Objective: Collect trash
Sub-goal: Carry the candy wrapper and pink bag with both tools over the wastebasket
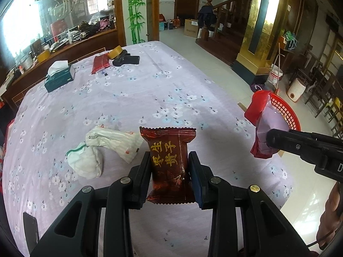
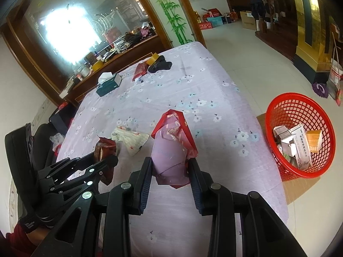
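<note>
Left gripper (image 1: pixel 169 167) had its jaws clamped on a brown wrapper (image 1: pixel 168 150) with gold Chinese characters; right gripper (image 2: pixel 170 169) pinched a red bag (image 2: pixel 171 145), writing unreadable.

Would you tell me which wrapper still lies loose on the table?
The white wrapper; the brown one is in the left gripper, the red-and-clear one in the right gripper.

Brown snack wrapper (image 1: pixel 168 162), left wrist view: gold Chinese print "早生贵子", reads upside down. Left gripper (image 2: pixel 105 160) body, right wrist view: small white label "Data Acquisition System". White box in the red basket (image 2: pixel 300 137): Chinese print, too small to read.
</note>
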`<action>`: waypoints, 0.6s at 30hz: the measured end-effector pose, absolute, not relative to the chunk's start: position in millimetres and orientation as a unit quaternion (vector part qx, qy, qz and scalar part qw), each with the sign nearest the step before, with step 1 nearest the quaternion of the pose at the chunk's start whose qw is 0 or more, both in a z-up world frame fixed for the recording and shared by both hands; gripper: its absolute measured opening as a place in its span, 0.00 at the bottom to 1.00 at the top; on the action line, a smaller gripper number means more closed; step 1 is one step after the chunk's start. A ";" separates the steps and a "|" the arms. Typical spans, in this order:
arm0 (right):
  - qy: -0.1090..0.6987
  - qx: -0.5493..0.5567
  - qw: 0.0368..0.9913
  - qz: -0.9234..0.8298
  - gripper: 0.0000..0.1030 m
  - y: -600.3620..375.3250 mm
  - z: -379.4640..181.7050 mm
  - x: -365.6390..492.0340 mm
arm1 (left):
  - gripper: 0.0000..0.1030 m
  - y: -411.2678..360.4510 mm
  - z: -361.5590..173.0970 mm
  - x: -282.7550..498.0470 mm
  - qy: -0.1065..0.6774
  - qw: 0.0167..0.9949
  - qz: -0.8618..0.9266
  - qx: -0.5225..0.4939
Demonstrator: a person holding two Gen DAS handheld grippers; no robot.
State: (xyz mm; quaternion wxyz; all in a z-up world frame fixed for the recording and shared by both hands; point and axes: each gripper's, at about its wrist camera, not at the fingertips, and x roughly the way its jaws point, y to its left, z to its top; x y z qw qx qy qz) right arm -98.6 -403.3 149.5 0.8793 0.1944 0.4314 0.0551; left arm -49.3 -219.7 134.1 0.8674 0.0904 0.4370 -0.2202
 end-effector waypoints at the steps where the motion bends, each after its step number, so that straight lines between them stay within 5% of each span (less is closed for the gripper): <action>1: 0.431 0.195 0.879 0.054 0.36 -405.5 149.3 -99.4 | 0.32 -221.8 134.1 -49.4 0.437 0.867 -0.222 0.092; 18: 0.427 0.211 0.879 0.036 0.36 -429.4 150.7 -106.4 | 0.32 -245.9 133.4 -46.0 0.435 0.862 -0.236 0.107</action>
